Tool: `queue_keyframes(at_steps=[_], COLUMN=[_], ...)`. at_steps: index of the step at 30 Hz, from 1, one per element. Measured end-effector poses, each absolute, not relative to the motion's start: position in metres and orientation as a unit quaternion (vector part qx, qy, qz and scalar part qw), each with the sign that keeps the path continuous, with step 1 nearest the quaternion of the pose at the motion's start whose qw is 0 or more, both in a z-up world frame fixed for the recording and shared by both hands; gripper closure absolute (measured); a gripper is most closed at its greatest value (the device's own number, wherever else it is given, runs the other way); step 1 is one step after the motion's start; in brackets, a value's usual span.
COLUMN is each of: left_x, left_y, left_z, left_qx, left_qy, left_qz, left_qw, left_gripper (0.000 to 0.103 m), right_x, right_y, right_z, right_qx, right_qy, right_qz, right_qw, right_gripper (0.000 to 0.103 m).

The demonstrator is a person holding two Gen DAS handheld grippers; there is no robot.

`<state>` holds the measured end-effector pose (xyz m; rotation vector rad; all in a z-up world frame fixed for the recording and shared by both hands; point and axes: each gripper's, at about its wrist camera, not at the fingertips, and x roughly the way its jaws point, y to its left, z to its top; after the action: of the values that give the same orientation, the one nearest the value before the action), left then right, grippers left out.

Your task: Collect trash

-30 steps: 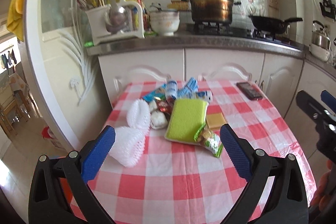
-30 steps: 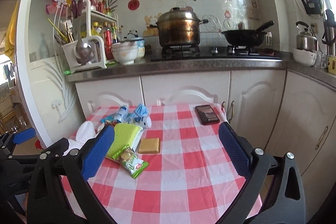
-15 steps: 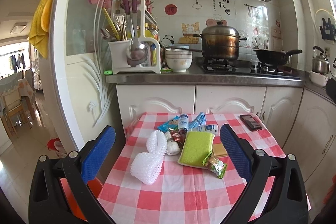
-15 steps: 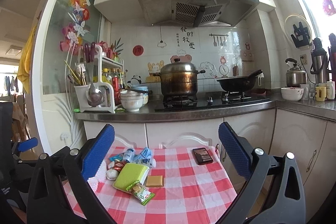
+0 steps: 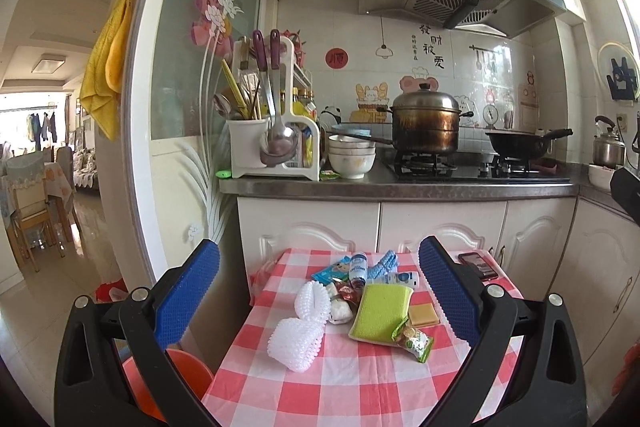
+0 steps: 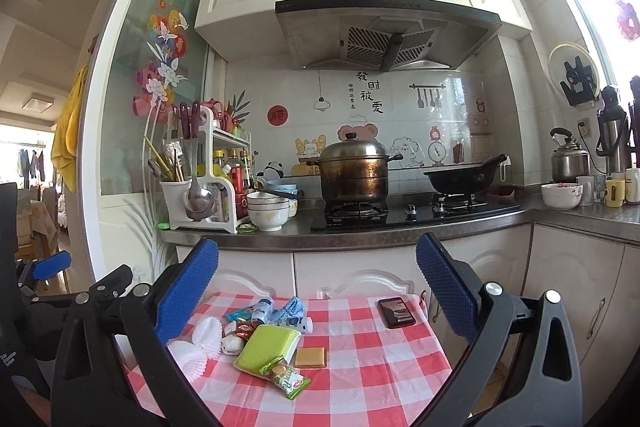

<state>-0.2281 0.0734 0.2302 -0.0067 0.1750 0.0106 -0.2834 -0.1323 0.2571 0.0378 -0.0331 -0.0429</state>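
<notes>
Both tools are hovering above the near edge of a red-and-white checked tablecloth-covered table (image 5: 360,379), pointing level toward the kitchen counter. The left gripper (image 5: 319,291) is holding its blue-padded fingers wide apart, gripping nothing; the right gripper (image 6: 317,287) is doing likewise. Beyond them the trash is lying clustered mid-table: a white foam fruit net (image 5: 297,341), a green crinkled snack wrapper (image 5: 414,337) touching a lime-green rectangular sponge (image 5: 380,313), and small bottles and wrappers behind. A black smartphone (image 6: 396,311) is lying apart at the far right corner.
</notes>
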Motion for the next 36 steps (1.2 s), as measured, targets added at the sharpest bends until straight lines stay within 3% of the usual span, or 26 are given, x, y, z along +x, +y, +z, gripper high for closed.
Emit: queue_keyframes(at_steps=[15,36], left_x=[-0.23,-0.207], left_y=[0.082,0.091], left_z=[0.231,0.216], left_qx=[-0.011,-0.011], left_qy=[0.085,0.116], left_qz=[0.012,0.022], left_qw=[0.996,0.993], left_gripper=[0.005,0.005], right_x=[-0.306,-0.27], right_y=[-0.121,-0.135], right_z=[0.267,0.255], right_qx=[-0.007,0.027], right_qy=[-0.076,-0.013], right_qz=[-0.021,0.004], right_qw=[0.997,1.0], right_gripper=[0.003,0.003])
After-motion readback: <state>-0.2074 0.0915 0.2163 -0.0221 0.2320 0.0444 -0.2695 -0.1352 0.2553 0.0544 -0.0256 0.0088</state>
